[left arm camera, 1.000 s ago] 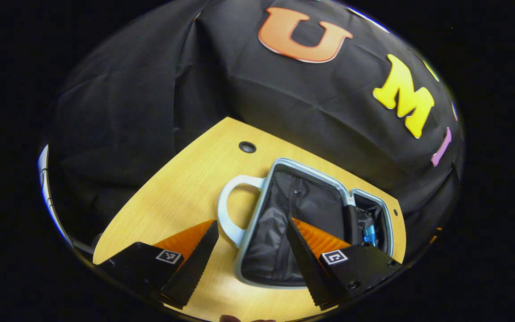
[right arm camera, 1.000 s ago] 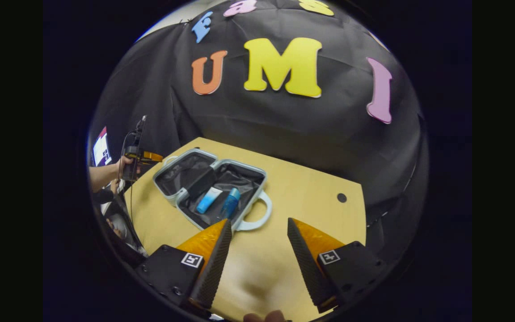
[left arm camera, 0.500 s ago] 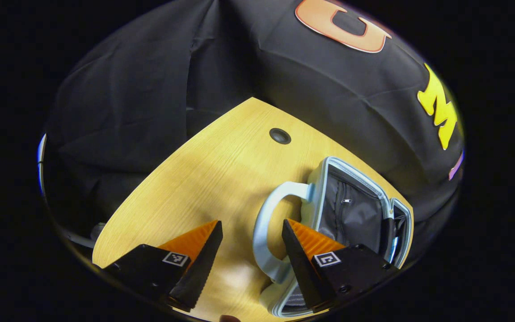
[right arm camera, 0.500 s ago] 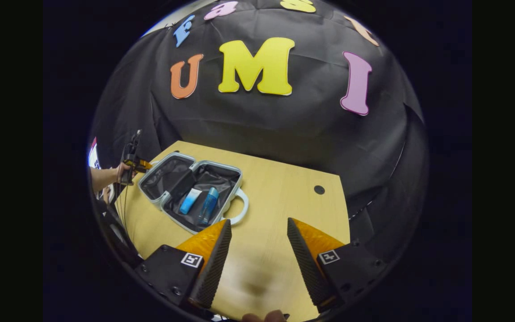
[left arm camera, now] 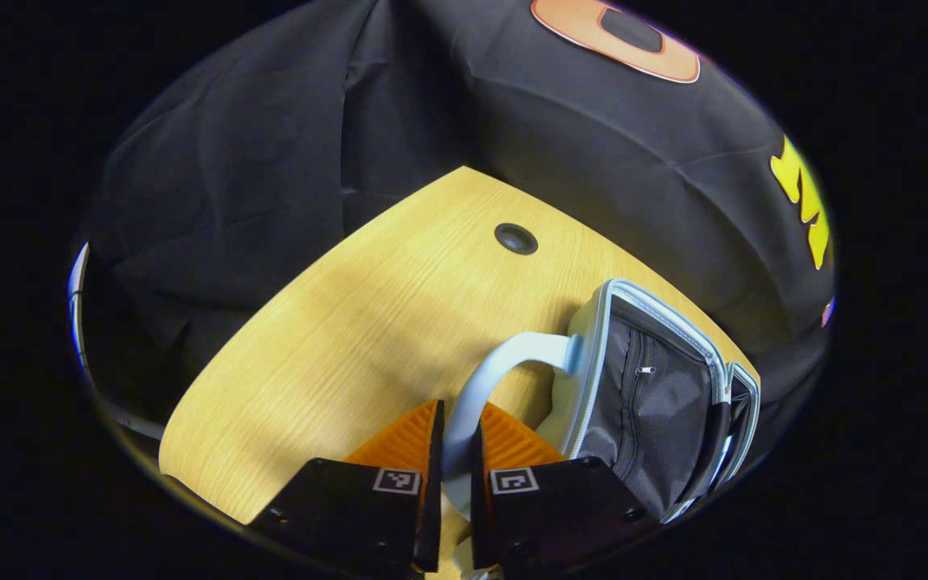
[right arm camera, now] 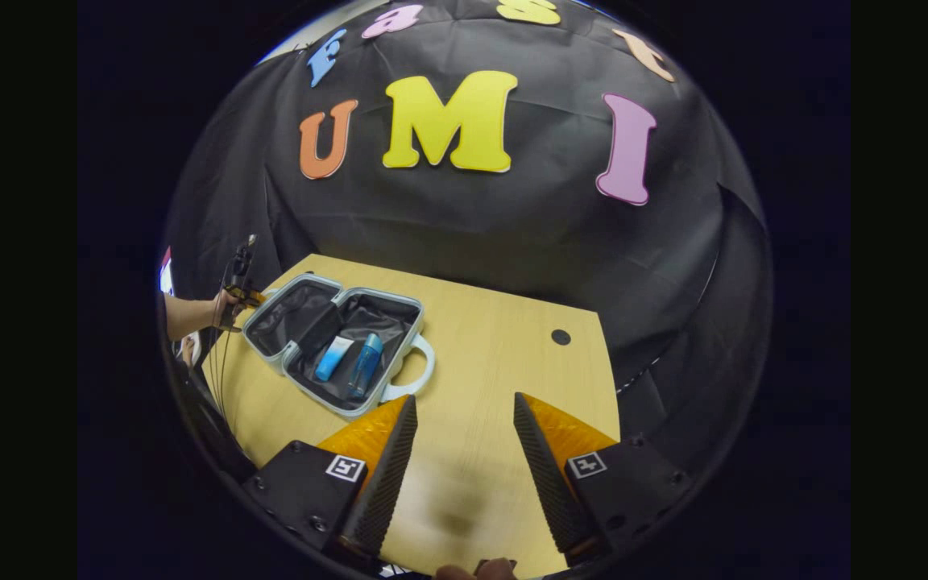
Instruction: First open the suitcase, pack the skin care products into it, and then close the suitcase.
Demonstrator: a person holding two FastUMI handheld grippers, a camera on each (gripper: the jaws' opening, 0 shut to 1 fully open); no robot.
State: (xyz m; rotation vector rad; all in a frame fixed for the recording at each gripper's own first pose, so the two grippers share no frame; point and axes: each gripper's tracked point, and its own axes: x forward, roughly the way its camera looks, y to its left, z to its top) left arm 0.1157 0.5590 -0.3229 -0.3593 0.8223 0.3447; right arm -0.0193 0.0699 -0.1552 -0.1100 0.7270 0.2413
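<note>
Left tongs are clamped on the case handle; right tongs gape wide over bare tabletop, case off to their left.

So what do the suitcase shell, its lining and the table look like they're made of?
Suitcase shell: pale, smooth, faintly glossy and rigid, likely moulded plastic, as is the handle the left gripper clamps. Lining: dark, creased woven fabric with a zip. Table: light wood grain, matte, possibly laminate.
</note>
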